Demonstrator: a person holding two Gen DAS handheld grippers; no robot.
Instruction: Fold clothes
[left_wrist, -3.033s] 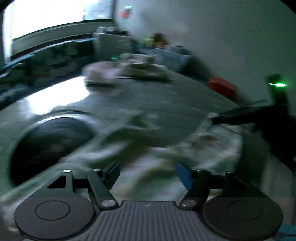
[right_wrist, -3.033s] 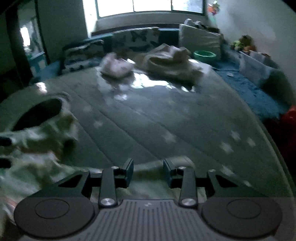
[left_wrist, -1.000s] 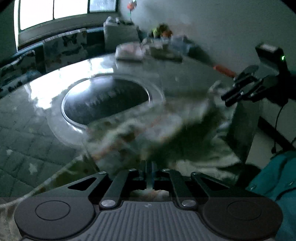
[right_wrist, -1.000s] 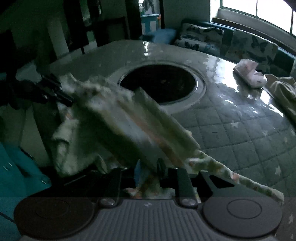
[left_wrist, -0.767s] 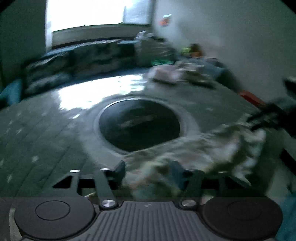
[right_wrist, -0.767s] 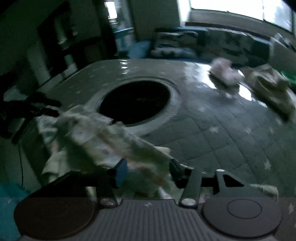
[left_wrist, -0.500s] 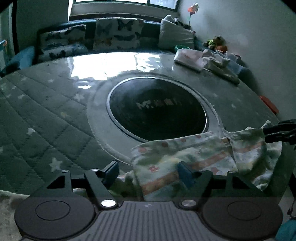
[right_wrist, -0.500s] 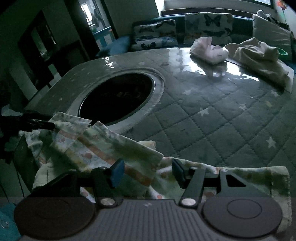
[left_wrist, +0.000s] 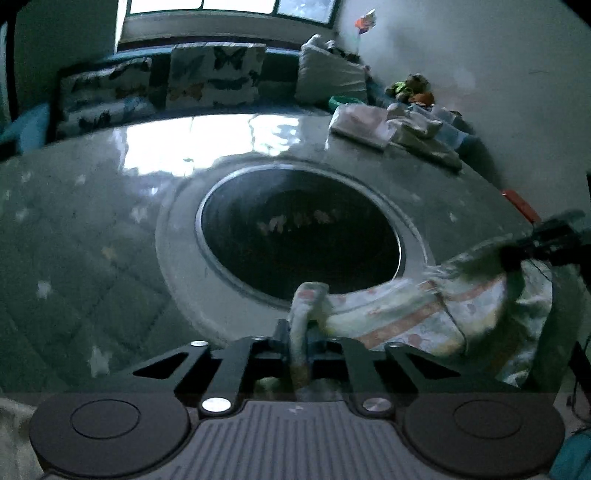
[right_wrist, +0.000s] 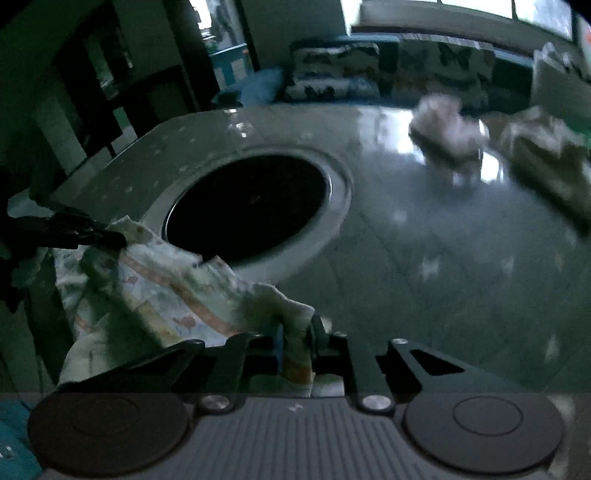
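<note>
A pale printed cloth (left_wrist: 424, 314) with orange stripes and small flowers hangs stretched between my two grippers, just above the near edge of the table. My left gripper (left_wrist: 299, 338) is shut on one end of it. My right gripper (right_wrist: 297, 341) is shut on the other end, and the cloth (right_wrist: 159, 284) sags to its left. Each gripper shows in the other's view: the right one at the far right (left_wrist: 546, 240), the left one at the far left (right_wrist: 74, 232).
The table has a quilted grey cover with stars (left_wrist: 74, 240) and a round dark inset (left_wrist: 299, 232) in a pale ring. A pink folded garment (right_wrist: 447, 129) and a beige one (right_wrist: 546, 162) lie at its far side. Butterfly cushions (left_wrist: 214, 81) line a bench beyond.
Half a second ago both grippers were open over the cloth lying on the table edge. Both have closed on it and lifted its ends.
</note>
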